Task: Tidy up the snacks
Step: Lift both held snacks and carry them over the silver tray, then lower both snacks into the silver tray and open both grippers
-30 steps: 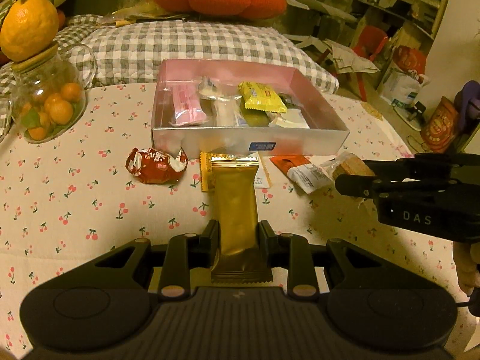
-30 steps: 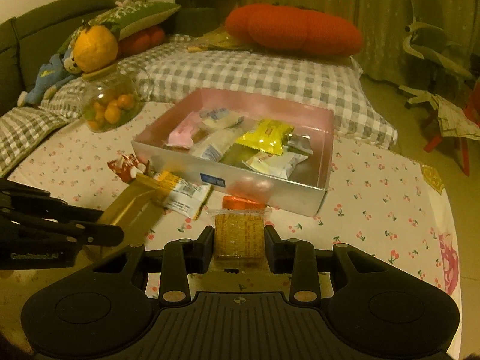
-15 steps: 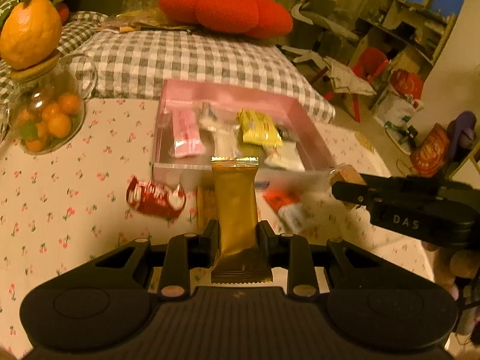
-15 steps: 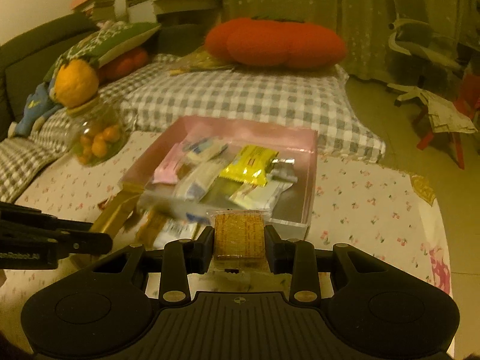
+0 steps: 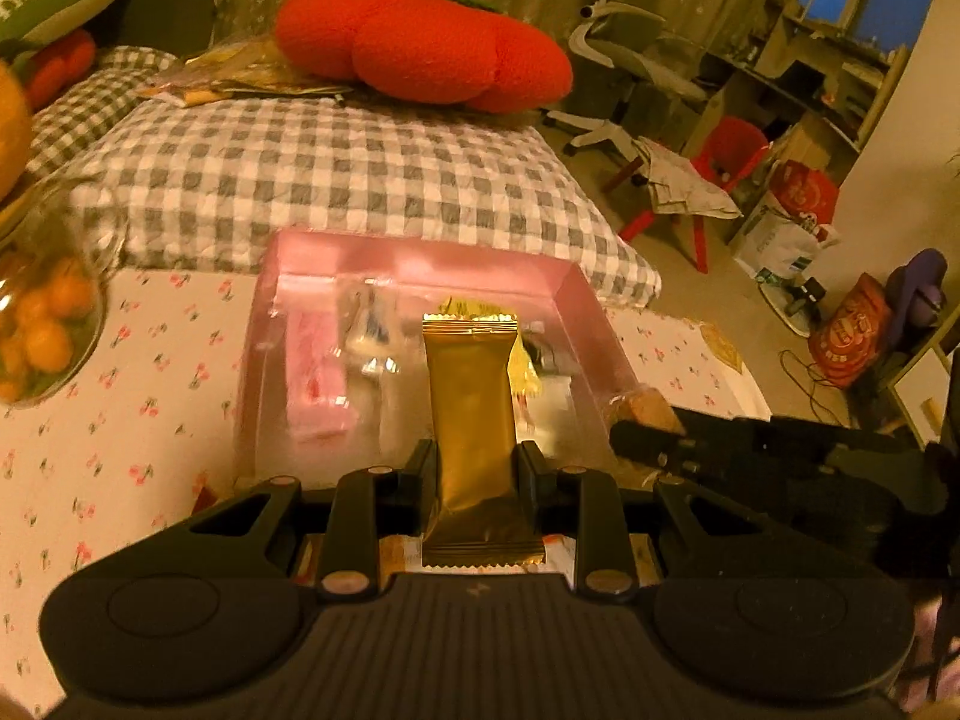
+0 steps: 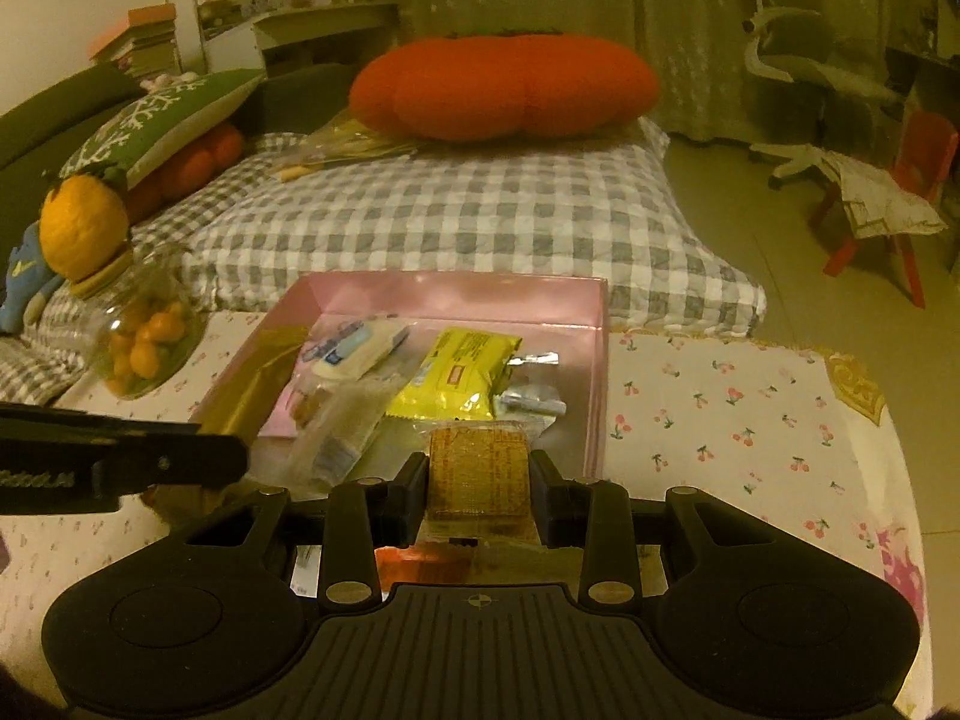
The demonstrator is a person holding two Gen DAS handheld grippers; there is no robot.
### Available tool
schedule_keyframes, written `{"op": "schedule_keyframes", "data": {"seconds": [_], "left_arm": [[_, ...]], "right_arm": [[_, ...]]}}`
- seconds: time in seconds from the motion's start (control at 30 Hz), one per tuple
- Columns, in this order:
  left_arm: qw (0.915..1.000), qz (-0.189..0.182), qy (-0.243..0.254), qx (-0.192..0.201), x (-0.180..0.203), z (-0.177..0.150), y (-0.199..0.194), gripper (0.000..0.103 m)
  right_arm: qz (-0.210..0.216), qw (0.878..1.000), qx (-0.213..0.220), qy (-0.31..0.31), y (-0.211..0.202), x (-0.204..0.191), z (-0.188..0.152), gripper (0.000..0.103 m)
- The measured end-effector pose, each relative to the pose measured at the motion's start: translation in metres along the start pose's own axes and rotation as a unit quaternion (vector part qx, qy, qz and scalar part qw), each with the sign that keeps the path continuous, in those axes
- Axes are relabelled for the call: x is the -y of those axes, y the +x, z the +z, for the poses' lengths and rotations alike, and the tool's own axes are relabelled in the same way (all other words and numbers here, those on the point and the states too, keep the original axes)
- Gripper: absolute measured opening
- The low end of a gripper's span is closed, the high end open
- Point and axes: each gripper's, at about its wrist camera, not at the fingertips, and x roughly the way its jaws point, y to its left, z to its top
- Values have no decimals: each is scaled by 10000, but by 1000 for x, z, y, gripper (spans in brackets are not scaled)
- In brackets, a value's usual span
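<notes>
Above the pink box (image 5: 579, 285): long gold foil wrapper (image 5: 471, 402), clear-wrapped brown biscuit (image 6: 479, 468).
Left gripper (image 5: 471, 471): fingers clamp the wrapper's lower part.
Right gripper (image 6: 479, 489): fingers clamp the biscuit's sides.
Handling: probably light, slippery; biscuit fragile.

Left gripper (image 5: 472, 461): clamping a gold wrapper between both fingers, holding it lengthwise and pointing away.
Gold wrapper (image 5: 471, 414): standing out over the near wall of the pink box, its crimped far end hanging above the contents.
Pink box (image 5: 420, 264): sitting open on the cherry-print tablecloth (image 5: 120, 396), holding a pink packet (image 5: 315, 381), a clear packet and pale ones, all blurring.
Right gripper (image 5: 645, 429): reaching in from the right, gripping a brown biscuit pack at the box's right wall.
Glass jar (image 5: 42, 330): showing orange fruits at the left edge.
Background: orange cushion (image 5: 420, 42) lying on checked bedding.
</notes>
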Motion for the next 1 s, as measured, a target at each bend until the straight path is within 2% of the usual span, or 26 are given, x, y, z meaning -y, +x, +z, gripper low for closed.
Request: {"op": "schedule_keyframes", "data": {"seconds": [0.2, 0.57, 0.83, 1.0], "left_arm": [[10000, 34, 52, -11, 7, 13, 23, 26], [9992, 87, -57, -392, 7, 15, 69, 26], [9983, 204, -269, -470, -1, 17, 81, 26], [9983, 148, -349, -441, -5, 17, 81, 27]], "right_arm": [[-29, 10000, -29, 81, 14, 6, 4, 33], [-51, 9998, -118, 131, 31, 12, 5, 33], [-50, 9998, -101, 146, 34, 14, 5, 33], [-62, 9998, -87, 142, 33, 15, 7, 33]]}}
